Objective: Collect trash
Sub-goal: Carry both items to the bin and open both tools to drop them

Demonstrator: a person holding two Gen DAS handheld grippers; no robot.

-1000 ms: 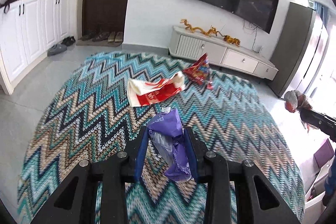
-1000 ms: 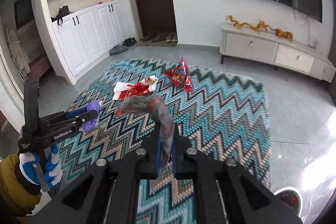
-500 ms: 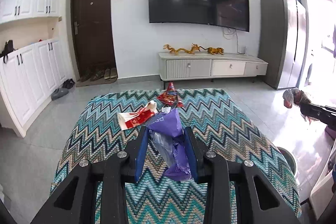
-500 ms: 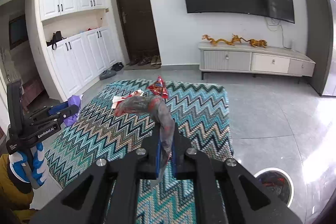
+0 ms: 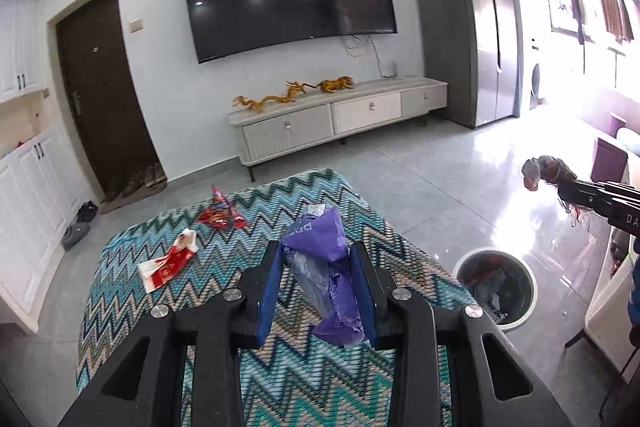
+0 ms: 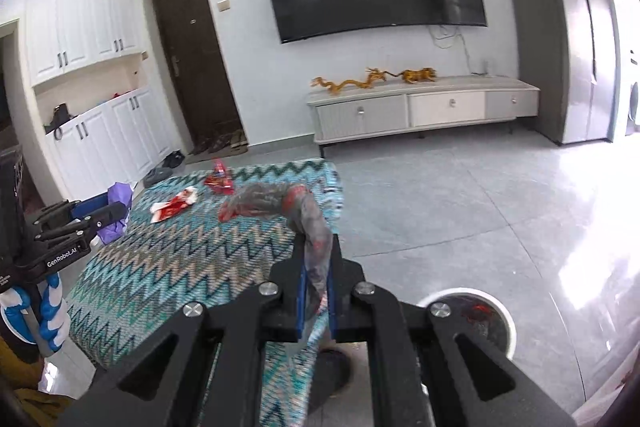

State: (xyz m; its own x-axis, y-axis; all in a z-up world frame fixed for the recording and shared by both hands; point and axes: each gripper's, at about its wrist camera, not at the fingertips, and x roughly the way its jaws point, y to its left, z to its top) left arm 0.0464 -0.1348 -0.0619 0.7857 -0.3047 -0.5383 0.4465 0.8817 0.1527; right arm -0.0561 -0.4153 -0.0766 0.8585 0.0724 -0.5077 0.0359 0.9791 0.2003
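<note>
Both grippers grip trash: left gripper [image 5: 316, 287] clamps a purple wrapper [image 5: 320, 267], right gripper [image 6: 316, 291] a grey-red wrapper [image 6: 296, 211]; white bin [image 5: 496, 291] right of the left gripper.

Bright daylit room, strong fisheye warp

Right side glare whitens the glossy grey tile floor [image 5: 532, 195]; dark vignetted corners; straight edges bow.

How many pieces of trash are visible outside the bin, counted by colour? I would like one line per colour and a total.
Purple wrapper, held in the left tool: 1
Grey-red crumpled wrapper, held in the right tool: 1
Red snack bag on the rug: 1
Red-and-white wrapper on the rug: 1
Total: 4
</note>
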